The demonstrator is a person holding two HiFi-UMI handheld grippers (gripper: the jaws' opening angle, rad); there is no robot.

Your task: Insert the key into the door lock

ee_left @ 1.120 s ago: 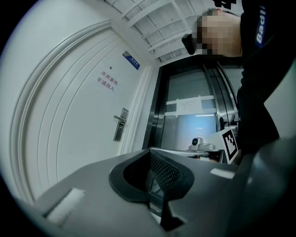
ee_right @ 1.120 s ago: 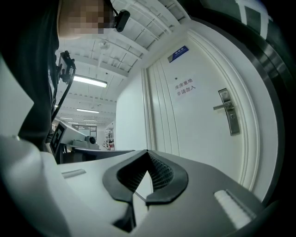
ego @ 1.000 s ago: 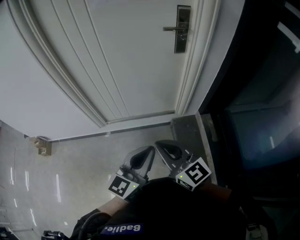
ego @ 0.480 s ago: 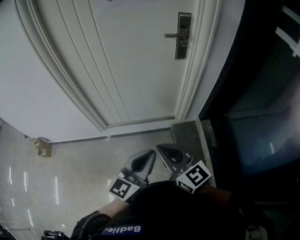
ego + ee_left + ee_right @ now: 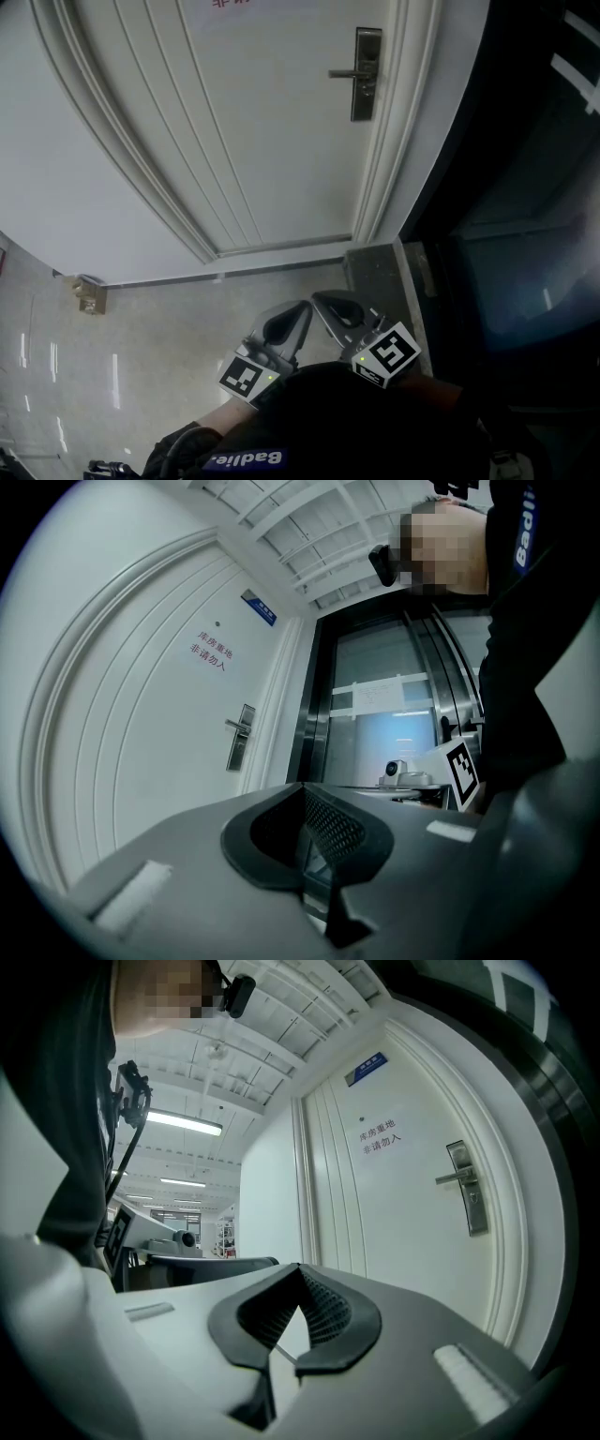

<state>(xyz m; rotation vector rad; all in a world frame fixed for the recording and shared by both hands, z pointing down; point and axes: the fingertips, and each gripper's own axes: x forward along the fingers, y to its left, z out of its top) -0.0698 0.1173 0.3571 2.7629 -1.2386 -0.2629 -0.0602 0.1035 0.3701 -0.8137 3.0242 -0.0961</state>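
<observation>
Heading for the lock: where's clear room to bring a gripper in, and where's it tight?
Free: the door panel left of the handle, and the floor between the doorstop and the left gripper. Tight: right of the lock plate, where the door frame runs close.

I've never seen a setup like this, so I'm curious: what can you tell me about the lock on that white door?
The lock is a tall, narrow plate, grey and metal by its look. It is fixed upright near the right edge of the door, close beside the frame. A slim lever handle juts out level from its upper part toward the door's middle. Nothing touches it. Its keyhole is too small to make out.
</observation>
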